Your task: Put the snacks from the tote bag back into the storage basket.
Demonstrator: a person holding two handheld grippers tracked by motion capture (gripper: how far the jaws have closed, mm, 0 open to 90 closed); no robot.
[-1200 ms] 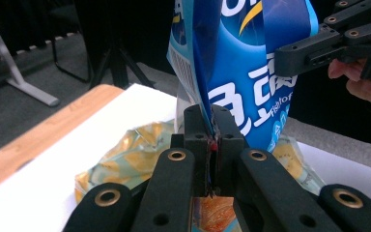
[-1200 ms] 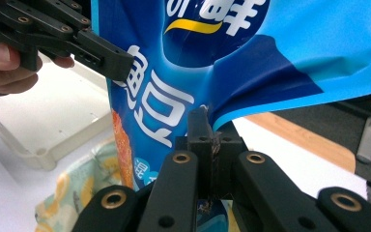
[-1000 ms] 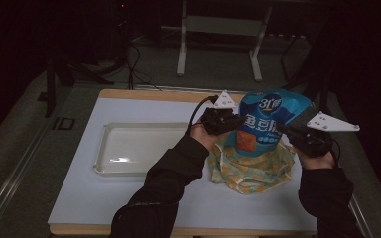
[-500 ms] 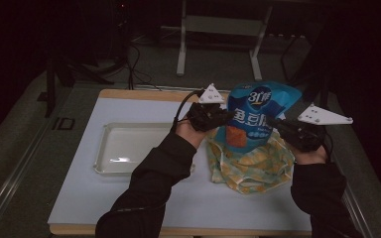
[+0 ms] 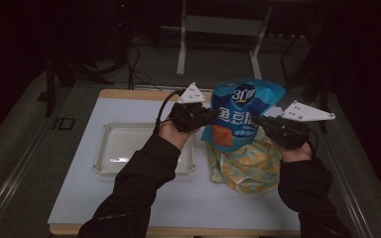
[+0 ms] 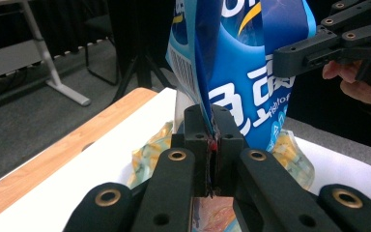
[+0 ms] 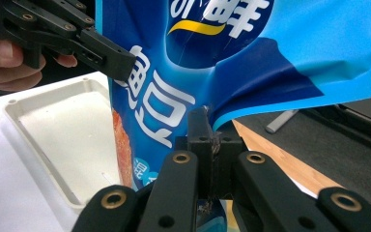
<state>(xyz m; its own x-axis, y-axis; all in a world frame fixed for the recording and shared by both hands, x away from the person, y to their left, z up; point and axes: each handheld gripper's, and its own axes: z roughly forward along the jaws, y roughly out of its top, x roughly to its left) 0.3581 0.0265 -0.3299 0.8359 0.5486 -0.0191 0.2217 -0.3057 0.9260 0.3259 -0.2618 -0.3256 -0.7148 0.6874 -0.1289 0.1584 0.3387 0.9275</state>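
Blue and glossy, a snack pouch (image 5: pixel 241 115) hangs upright in the air at the centre right of the high view, its long axis running top to bottom of the frame, held between two hand-held grippers above a crumpled yellow-patterned cloth (image 5: pixel 248 166) on the white counter (image 5: pixel 129 203). The left gripper (image 5: pixel 204 115) meets the pouch's left edge and the right gripper (image 5: pixel 258 120) its right edge, at roughly the same height, so neither hand is clearer of it than the other. An empty white tray (image 5: pixel 104 166) lies at the centre left, well apart from the pouch and nearer the left hand. In the left gripper view, the black jaws rise from the bottom centre pressed together, pinching a side seam of the pouch (image 6: pixel 241 72), which climbs from them to the top of the frame; the other gripper (image 6: pixel 290 60) grips it at the upper right. In the right gripper view, the jaws at the bottom centre are likewise pressed together on a fold of the pouch's (image 7: pixel 212 63) edge, with the body spreading up and left, the other gripper (image 7: pixel 121 60) at the upper left, and the tray (image 7: pixel 24 121) at the lower left. Judging from this, any shift toward the tray would run leftward across the counter.
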